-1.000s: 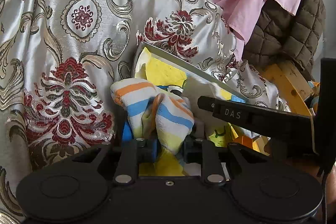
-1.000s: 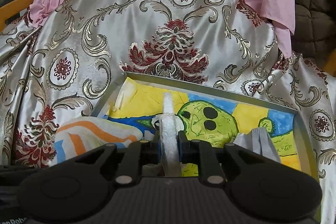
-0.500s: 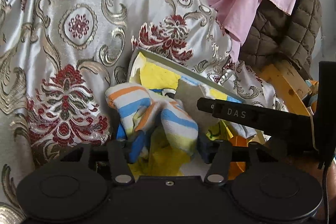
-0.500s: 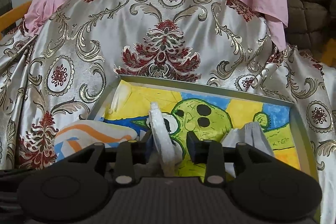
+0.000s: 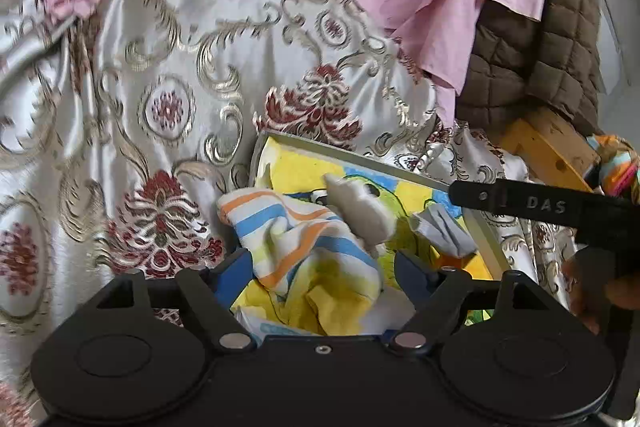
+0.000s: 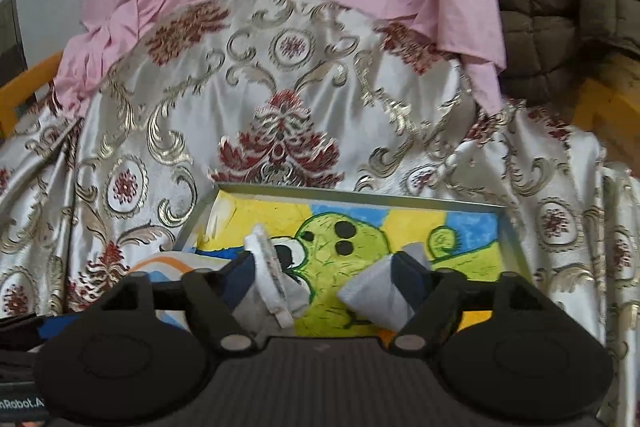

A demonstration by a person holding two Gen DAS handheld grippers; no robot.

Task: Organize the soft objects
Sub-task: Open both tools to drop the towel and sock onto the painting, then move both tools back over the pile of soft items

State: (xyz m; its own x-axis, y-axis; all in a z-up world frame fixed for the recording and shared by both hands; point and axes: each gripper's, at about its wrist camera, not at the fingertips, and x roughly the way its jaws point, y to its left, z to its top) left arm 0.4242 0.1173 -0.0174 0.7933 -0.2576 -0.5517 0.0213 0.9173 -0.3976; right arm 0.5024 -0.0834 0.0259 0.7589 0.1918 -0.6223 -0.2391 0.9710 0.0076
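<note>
Loosely, striped cloth (image 5: 308, 251) lies between the opening left claw (image 5: 322, 267).

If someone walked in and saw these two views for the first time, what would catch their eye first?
Most likely the tray with its bright yellow, blue and green cartoon picture, lying on the shiny floral satin cloth. In it, the striped cloth lies crumpled between the opening jaws of the left gripper, with a white sock and a grey one near the right gripper, also opening.
</note>
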